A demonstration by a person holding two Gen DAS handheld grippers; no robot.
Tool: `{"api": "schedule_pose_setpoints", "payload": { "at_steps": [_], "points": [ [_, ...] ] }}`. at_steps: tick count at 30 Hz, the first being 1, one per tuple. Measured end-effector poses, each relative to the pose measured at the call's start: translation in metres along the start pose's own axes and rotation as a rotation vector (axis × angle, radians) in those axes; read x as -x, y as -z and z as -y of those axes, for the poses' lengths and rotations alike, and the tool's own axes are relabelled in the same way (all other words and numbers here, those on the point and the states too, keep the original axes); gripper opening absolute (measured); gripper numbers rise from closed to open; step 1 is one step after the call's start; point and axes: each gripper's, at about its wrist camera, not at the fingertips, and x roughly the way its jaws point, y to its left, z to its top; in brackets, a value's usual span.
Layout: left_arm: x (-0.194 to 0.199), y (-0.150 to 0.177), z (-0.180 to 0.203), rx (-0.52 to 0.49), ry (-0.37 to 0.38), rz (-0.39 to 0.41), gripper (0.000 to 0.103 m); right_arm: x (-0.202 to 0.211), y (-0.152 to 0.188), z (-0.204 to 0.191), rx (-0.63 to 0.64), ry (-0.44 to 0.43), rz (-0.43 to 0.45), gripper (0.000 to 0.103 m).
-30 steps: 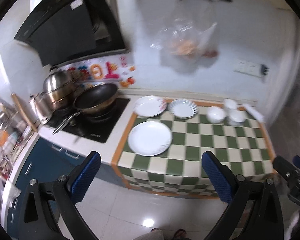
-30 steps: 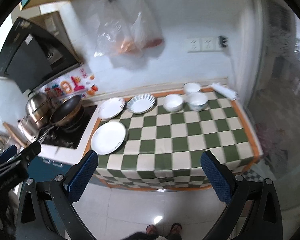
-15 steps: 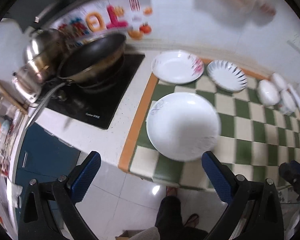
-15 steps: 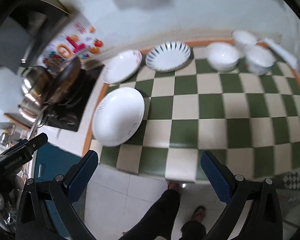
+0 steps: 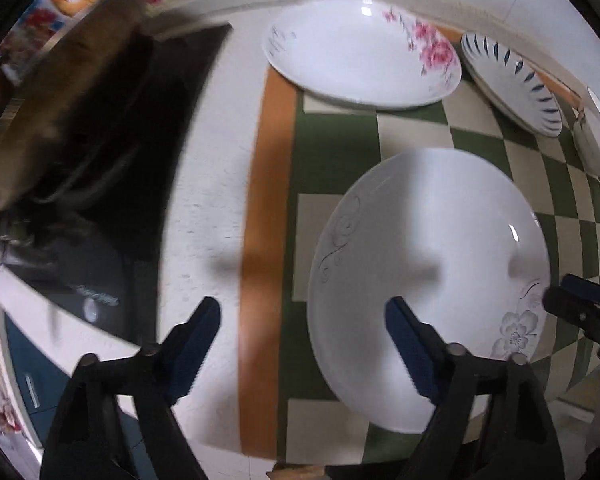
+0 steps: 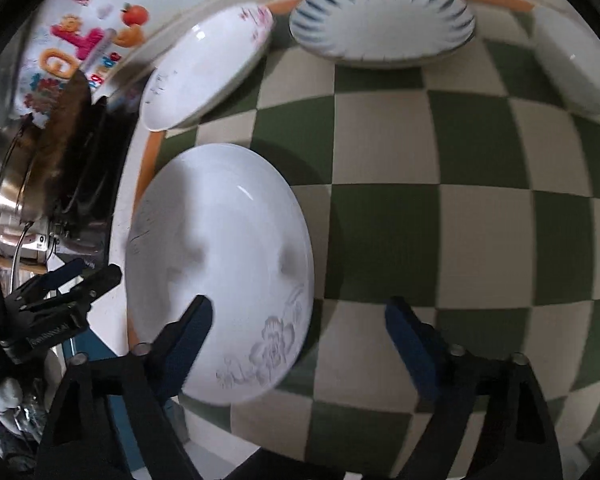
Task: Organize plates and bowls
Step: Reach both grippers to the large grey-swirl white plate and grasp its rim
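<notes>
A large white plate with a grey flower print lies at the near left of the checkered counter. My left gripper points down over the plate's left rim. Its jaws are closing, with the rim between them and neither pad touching. My right gripper straddles the right rim of the same plate in the same way, its jaws also closing. Behind it lie a pink-flowered plate and a blue-striped plate. A white bowl stands further right.
A dark pan sits on the black stove left of the counter, next to a steel pot. An orange band borders the green and cream squares. The counter's front edge is just below the plate.
Both grippers have dropped from high above the floor to just over the counter and closed in on the large plate. Both pairs of jaws stand narrower than before.
</notes>
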Motion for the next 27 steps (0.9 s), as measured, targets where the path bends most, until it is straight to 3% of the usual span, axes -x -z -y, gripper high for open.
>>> {"api": "schedule_pose_setpoints", "payload": {
  "at_steps": [2,3,4,5,7,9,17,27],
  "points": [
    [-0.012,-0.002,-0.002,-0.006,0.048,-0.038,0.067,-0.009,-0.002,0.001,-0.025,-0.016,-0.023,0.071],
    [-0.016,-0.003,-0.002,-0.008,0.068,-0.052,0.056,-0.015,-0.005,0.002,-0.039,-0.029,-0.034,0.064],
    [-0.021,-0.003,-0.003,-0.01,0.088,-0.065,0.046,-0.021,-0.007,0.002,-0.05,-0.034,-0.043,0.055],
    [-0.024,-0.003,-0.004,-0.004,0.105,-0.075,0.042,-0.025,-0.008,0.003,-0.057,-0.043,-0.048,0.05],
    [-0.026,-0.002,-0.005,0.003,0.134,-0.08,0.027,-0.031,-0.012,0.003,-0.07,-0.049,-0.039,0.029],
    [-0.025,-0.001,-0.008,0.018,0.157,-0.076,0.026,-0.035,-0.016,0.003,-0.072,-0.047,-0.044,0.017],
    [-0.013,-0.001,-0.012,0.045,0.142,-0.05,0.026,-0.034,-0.016,-0.001,-0.041,-0.066,-0.018,0.016],
    [0.035,0.007,0.013,0.027,0.149,0.013,0.026,0.032,-0.009,0.029,-0.055,-0.126,0.05,0.015]
  ]
}}
